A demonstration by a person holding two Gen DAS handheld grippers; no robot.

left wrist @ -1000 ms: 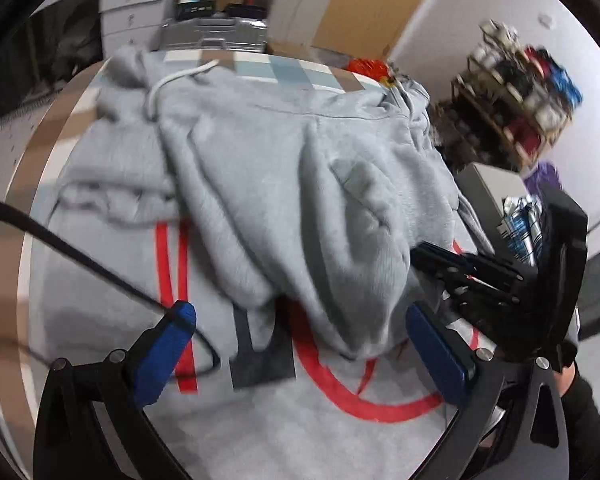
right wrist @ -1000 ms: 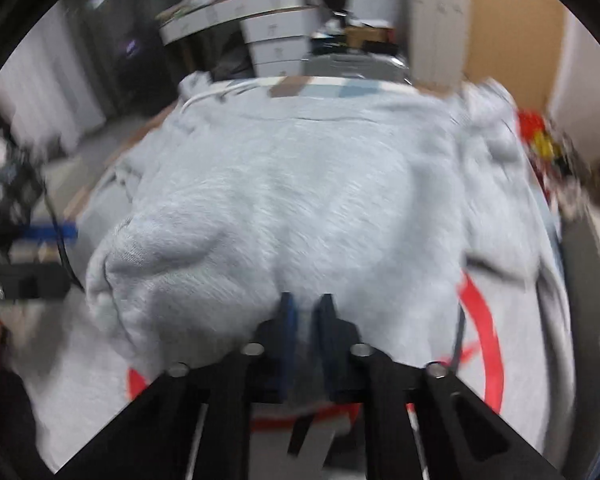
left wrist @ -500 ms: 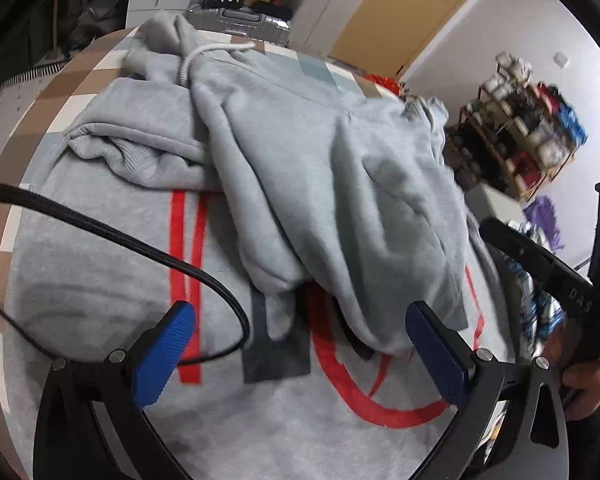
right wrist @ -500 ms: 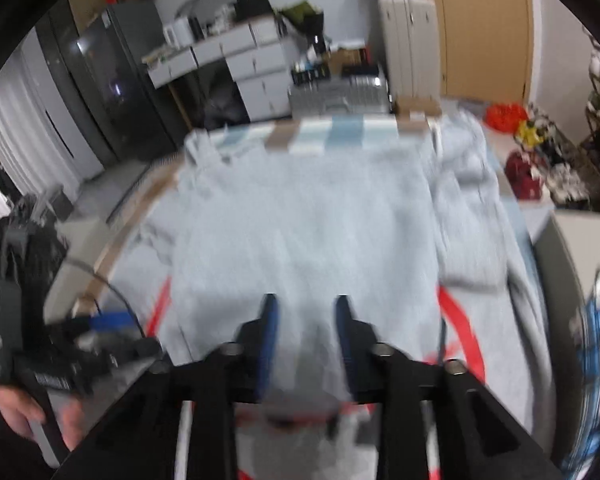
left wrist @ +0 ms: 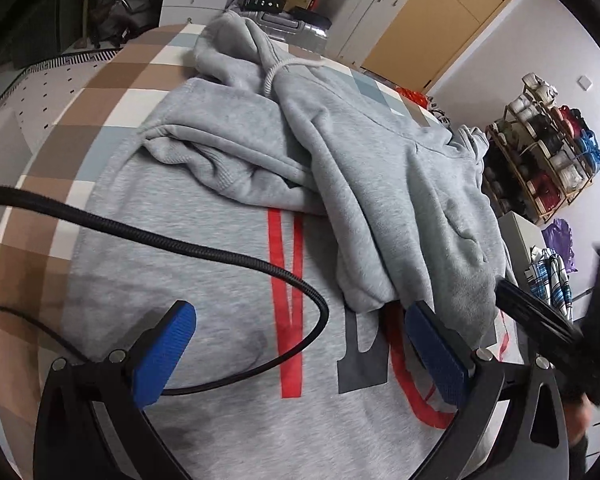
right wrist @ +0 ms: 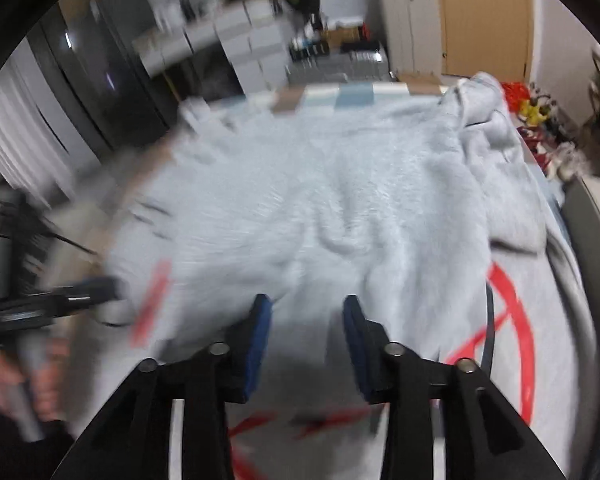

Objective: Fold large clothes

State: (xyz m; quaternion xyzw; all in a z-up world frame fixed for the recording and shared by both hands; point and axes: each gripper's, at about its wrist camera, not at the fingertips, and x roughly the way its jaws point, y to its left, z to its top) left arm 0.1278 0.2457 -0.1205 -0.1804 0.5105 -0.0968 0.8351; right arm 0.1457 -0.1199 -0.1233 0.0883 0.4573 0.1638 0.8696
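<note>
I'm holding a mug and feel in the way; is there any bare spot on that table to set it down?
Barely. The grey hoodie covers most of it. Bare checkered tablecloth shows only along the far-left edge beside the bunched sleeve; a black cable crosses the near part.

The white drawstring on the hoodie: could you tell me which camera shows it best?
The left wrist view: there the white drawstring lies sharp against the grey hoodie, running along the hood. In the right wrist view motion blur smears that far edge, and I cannot pick it out.

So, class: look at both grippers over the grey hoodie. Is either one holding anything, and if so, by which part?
Nothing is held. The left gripper is wide open above the hoodie; the right gripper is open too, with no cloth pinched between its pads.
</note>
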